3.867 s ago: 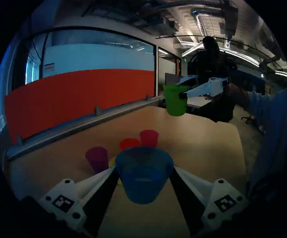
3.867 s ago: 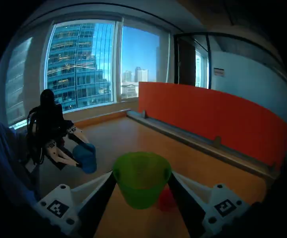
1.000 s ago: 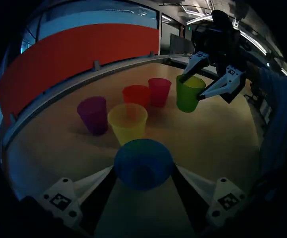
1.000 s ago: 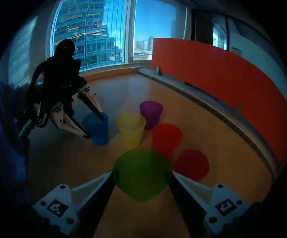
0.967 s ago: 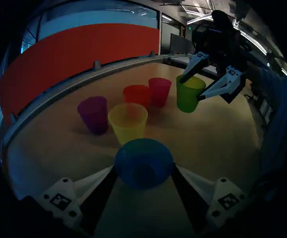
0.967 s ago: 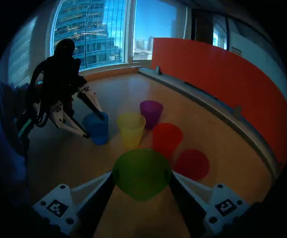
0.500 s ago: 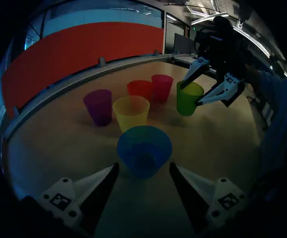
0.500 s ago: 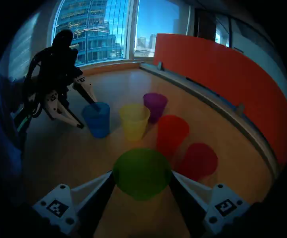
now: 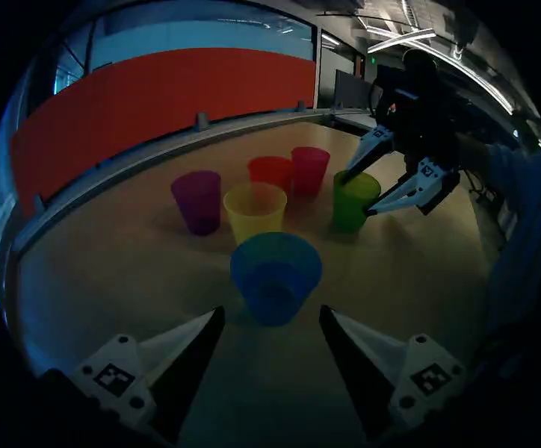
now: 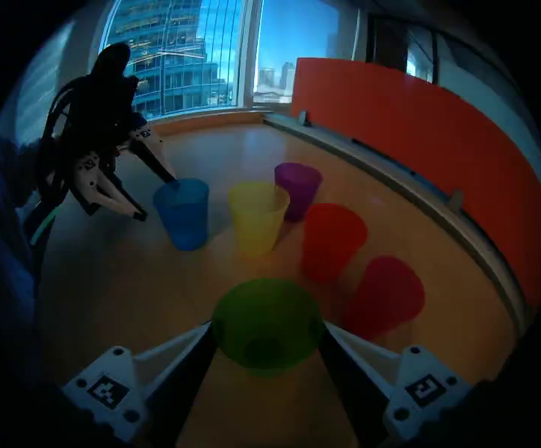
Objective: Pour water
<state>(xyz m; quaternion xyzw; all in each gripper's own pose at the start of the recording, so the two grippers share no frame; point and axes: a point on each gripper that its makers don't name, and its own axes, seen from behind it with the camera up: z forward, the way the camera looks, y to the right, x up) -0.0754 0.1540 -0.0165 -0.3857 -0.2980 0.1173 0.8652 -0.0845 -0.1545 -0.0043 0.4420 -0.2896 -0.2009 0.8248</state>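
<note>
Two cups noted: blue cup [image 9: 276, 276] set upright on desk [image 9: 121, 269], just beyond left tool [image 9: 270, 308], fingers spread apart, not touching it. Green cup [image 10: 267, 332] clamped between fingers of right tool [image 10: 267, 325], near red cup [image 10: 332, 239].

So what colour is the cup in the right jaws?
It's a green cup, clearest in the right gripper view.
</note>
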